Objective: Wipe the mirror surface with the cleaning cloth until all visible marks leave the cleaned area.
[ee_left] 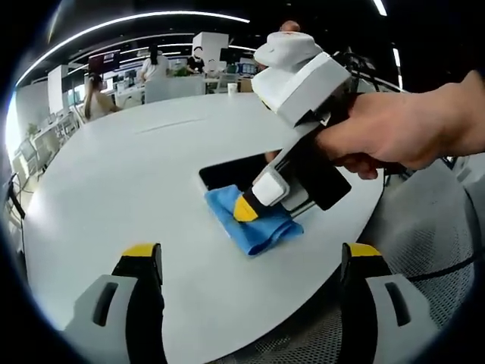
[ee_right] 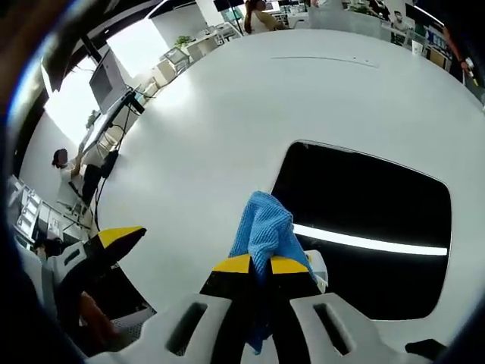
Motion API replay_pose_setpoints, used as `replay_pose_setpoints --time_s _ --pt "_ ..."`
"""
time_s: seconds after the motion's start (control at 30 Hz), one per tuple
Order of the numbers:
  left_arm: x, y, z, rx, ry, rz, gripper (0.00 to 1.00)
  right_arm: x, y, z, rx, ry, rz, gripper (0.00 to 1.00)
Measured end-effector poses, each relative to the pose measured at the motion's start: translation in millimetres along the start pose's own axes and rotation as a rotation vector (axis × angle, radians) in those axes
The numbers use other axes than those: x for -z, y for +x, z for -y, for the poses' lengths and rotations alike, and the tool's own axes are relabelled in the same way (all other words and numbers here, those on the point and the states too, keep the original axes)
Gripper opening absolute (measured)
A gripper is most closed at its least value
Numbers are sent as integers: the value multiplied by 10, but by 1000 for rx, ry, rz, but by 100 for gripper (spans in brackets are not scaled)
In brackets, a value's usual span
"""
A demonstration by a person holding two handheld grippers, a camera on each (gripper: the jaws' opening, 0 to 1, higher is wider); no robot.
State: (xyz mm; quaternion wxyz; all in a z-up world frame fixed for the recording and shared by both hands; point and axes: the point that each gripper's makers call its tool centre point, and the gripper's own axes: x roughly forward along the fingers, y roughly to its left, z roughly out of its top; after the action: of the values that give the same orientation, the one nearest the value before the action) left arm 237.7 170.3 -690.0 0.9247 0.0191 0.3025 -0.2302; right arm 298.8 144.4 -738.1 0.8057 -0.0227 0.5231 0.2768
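Table (ee_left: pixel 114 197): a broad white round top that carries everything; an open office with desks and people lies far behind it.

Mirror (ee_right: pixel 364 227): a dark rounded rectangle lying flat on the table near the edge closest to the person, reflecting a bright ceiling light as a white streak. From the left gripper view it shows as a dark slab (ee_left: pixel 227 176) partly covered by the cloth and the other tool. I cannot make out any marks on its surface.

Cleaning cloth (ee_right: pixel 264 227): blue, bunched, sitting at the mirror's near-left edge, partly on the glass and partly on the table (ee_left: pixel 254 224).

Right gripper (ee_right: pixel 261 265): jaws clenched on the cleaning cloth, yellow tips pinching a fold, the tool angled down onto the mirror's edge in a person's hand (ee_left: pixel 394 133).

Left gripper (ee_left: pixel 250 262): jaws spread wide apart and grasping nothing, hovering above the table short of the cloth.

Step in hand: likely wiping, early or at the end of a stroke, since the cloth sits at the rim.

Next move: probably drag the cloth across the dark glass with steady downward pressure, keeping the pinch firm and the mirror in view.
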Motion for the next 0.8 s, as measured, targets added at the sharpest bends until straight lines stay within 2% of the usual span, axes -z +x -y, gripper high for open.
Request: replay_pose_setpoints --time_s 0.13,0.2,0.8 --pt "-43 -23 -26 -15 -13 21 99 -21 4 22 2 -2 -6 1" --pt "-67 -19 -15 -14 6 34 99 -52 17 51 5 -5 -6 1" --pt "6 34 2 5 6 9 98 -499 179 285 26 -46 12 1"
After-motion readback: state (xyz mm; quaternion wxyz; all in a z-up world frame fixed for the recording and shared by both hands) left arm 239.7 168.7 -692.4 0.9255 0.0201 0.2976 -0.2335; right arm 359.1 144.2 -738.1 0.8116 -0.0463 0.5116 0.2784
